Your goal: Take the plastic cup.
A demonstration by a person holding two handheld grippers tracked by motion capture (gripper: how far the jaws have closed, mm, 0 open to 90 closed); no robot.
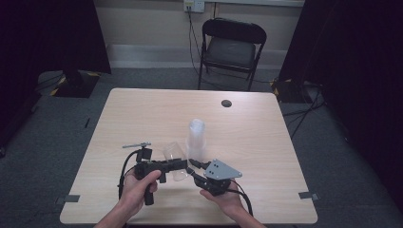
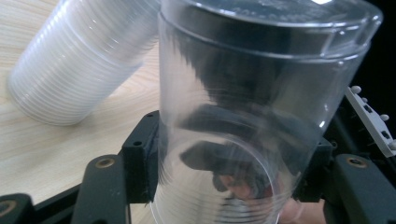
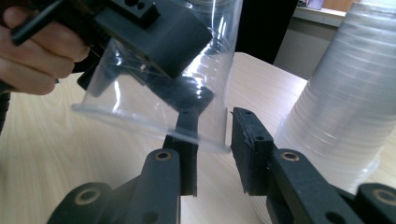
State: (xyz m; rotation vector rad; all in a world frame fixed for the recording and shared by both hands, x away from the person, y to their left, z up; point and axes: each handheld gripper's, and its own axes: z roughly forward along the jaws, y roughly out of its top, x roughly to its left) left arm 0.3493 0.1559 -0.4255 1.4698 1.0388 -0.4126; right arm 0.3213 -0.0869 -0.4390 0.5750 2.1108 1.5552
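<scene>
A single clear plastic cup (image 1: 173, 153) lies tilted just above the table, and my left gripper (image 1: 179, 165) is shut on its wall. In the left gripper view the cup (image 2: 243, 93) stands between the black pads (image 2: 140, 158), which press on both sides. My right gripper (image 1: 191, 164) meets it from the right. In the right gripper view the cup's rim (image 3: 154, 126) reaches into the gap of my right gripper (image 3: 214, 154); the jaws stand apart on either side of the thin wall without pressing on it. A stack of clear cups (image 1: 196, 135) stands just behind.
The wooden table (image 1: 142, 109) has a dark round hole (image 1: 226, 103) near its far edge. A small grey metal piece (image 1: 137, 145) lies left of the cup. A black folding chair (image 1: 233, 47) stands beyond the table. The stack (image 3: 345, 107) is close beside my right gripper.
</scene>
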